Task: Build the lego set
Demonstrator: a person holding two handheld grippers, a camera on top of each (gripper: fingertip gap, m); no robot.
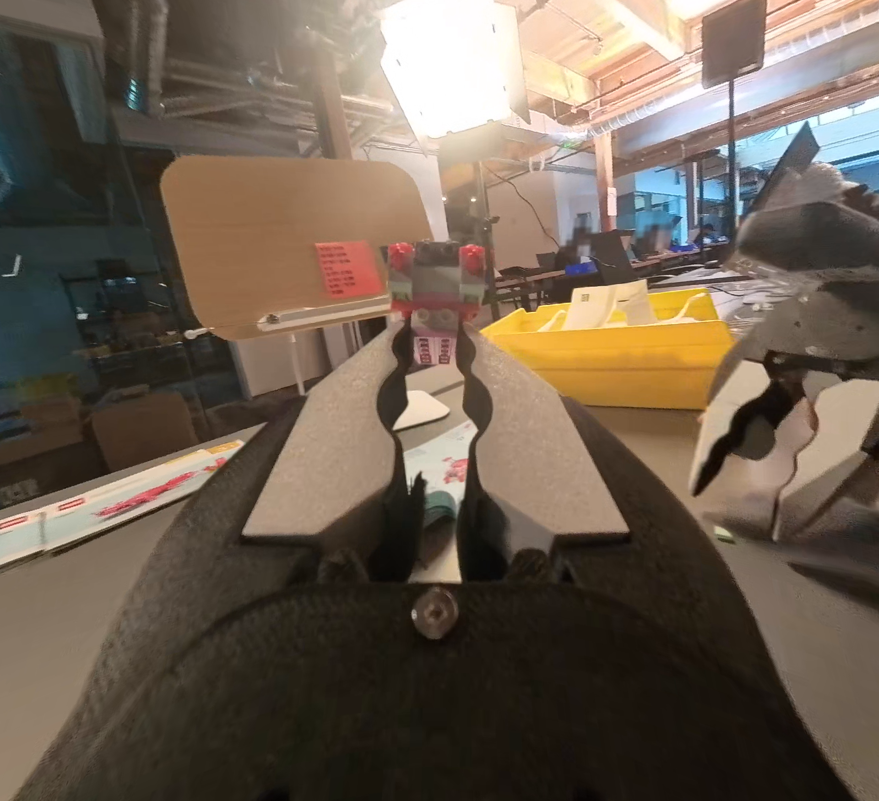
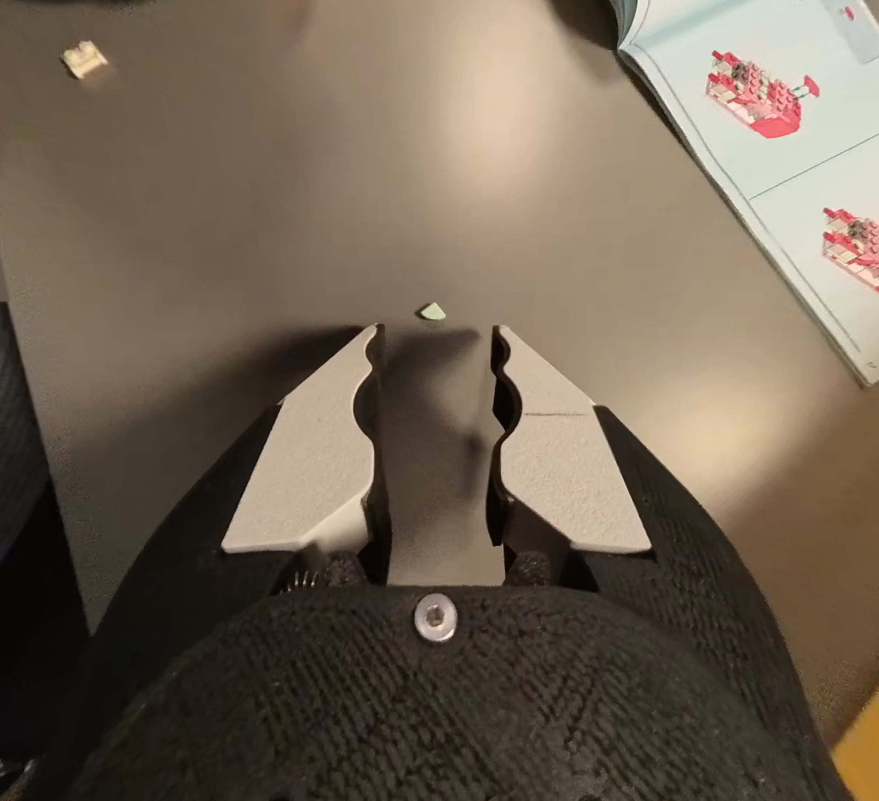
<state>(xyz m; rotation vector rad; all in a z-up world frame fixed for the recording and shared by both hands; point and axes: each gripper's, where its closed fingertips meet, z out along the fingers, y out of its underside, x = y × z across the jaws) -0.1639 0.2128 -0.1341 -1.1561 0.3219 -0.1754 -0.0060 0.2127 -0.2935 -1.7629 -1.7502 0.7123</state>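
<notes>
Left wrist view: left gripper [image 1: 434,326] raised, level, pads clamped on a red-grey-purple toy-brick model [image 1: 436,290]. Right wrist view alone shows right gripper [image 2: 436,328] angled downward over the table, jaws parted and bare, small pale-green brick piece [image 2: 430,313] just beyond.

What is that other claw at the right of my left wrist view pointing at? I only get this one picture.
Observer: The right gripper hangs open over the grey table, a tiny pale green piece just past its tips.
Operator: Anything else near it?
Observer: A small tan brick lies farther off, to its left.
Operator: And that booklet?
Observer: The open instruction booklet shows a red brick model.
</notes>
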